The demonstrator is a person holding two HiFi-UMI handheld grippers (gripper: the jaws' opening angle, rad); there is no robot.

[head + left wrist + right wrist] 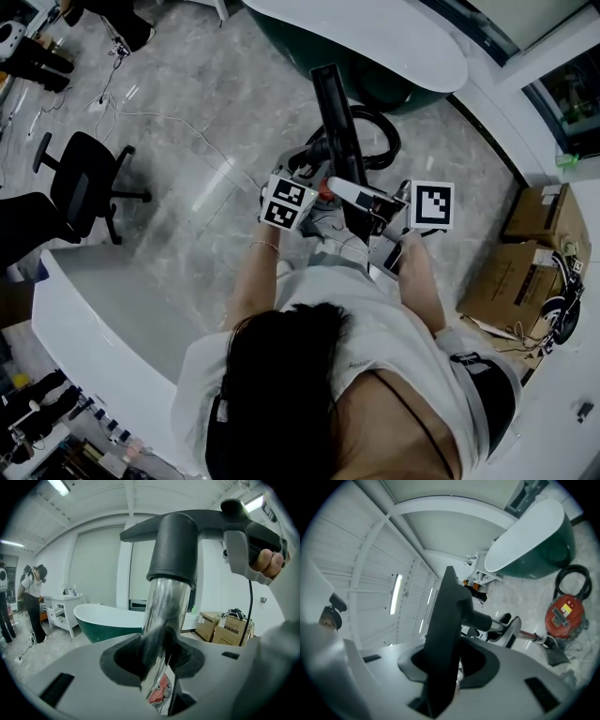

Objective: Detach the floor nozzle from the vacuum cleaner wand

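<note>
No text is legible; the yellow label (566, 608) on the red vacuum cleaner (562, 623) is unreadably small.

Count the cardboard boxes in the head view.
2. Both sit at the picture's right: the upper box, and the lower box just beneath it in the picture. Others may be hidden out of frame.

Grey marble floor (206, 122), black office chair (89, 183), cardboard boxes (511, 281), green bathtub (394, 42)
</note>
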